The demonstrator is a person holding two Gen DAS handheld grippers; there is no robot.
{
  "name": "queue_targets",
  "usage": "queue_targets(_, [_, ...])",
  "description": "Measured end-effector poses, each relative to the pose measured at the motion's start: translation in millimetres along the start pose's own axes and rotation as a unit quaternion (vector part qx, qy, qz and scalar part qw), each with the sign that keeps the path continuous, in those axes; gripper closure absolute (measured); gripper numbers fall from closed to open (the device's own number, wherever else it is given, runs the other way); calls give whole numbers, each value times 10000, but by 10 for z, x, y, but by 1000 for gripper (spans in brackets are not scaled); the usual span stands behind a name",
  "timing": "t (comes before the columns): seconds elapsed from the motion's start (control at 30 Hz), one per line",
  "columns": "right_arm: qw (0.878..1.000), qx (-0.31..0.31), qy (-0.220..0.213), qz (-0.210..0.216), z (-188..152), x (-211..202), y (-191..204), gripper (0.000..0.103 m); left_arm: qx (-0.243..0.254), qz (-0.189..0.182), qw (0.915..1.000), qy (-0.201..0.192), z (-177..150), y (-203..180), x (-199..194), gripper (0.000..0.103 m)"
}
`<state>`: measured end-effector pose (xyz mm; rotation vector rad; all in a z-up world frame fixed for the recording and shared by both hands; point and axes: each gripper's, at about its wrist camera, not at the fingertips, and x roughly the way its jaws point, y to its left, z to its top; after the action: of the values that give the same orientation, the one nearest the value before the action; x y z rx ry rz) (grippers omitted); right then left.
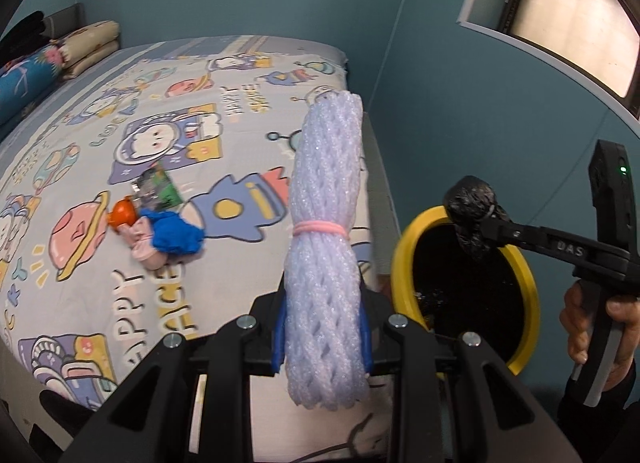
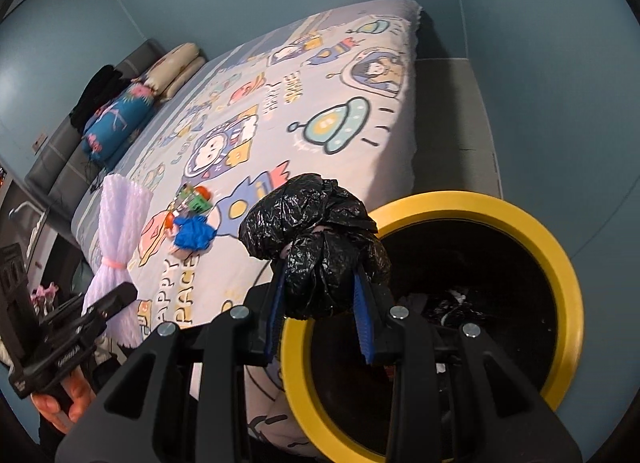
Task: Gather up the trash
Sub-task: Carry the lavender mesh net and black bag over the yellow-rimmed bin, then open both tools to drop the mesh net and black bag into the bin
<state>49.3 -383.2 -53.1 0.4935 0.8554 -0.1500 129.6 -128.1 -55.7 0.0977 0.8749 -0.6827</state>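
My left gripper [image 1: 322, 333] is shut on a white foam net bundle [image 1: 326, 231] tied with a pink band, held upright over the bed's edge; the bundle also shows in the right wrist view [image 2: 116, 239]. My right gripper [image 2: 320, 303] is shut on a crumpled black plastic bag [image 2: 316, 239], held over the rim of the yellow-rimmed bin [image 2: 532, 223]. In the left wrist view the bag [image 1: 474, 207] hangs over the bin [image 1: 412, 239]. A small pile of trash lies on the bed: blue crumpled piece [image 1: 174, 233], orange piece [image 1: 122, 213], green wrapper [image 1: 156, 187].
The bed [image 1: 100, 303] has a cartoon space sheet, with pillows [image 1: 86, 47] and a blue bolster [image 1: 24, 79] at its head. The bin stands on the floor beside the bed, against the teal wall. A window [image 1: 580, 11] is at upper right.
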Motion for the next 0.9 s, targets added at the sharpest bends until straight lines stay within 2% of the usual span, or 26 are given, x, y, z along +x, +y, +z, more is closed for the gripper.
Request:
queue_targets(0.43, [9991, 412, -100, -94, 0, -61, -368, 74, 522, -370, 9977, 223, -20, -628, 203, 77])
queue_targets(0.9, [9968, 777, 2, -188, -19, 24, -686, 74, 878, -619, 9927, 552, -96, -987, 493, 77])
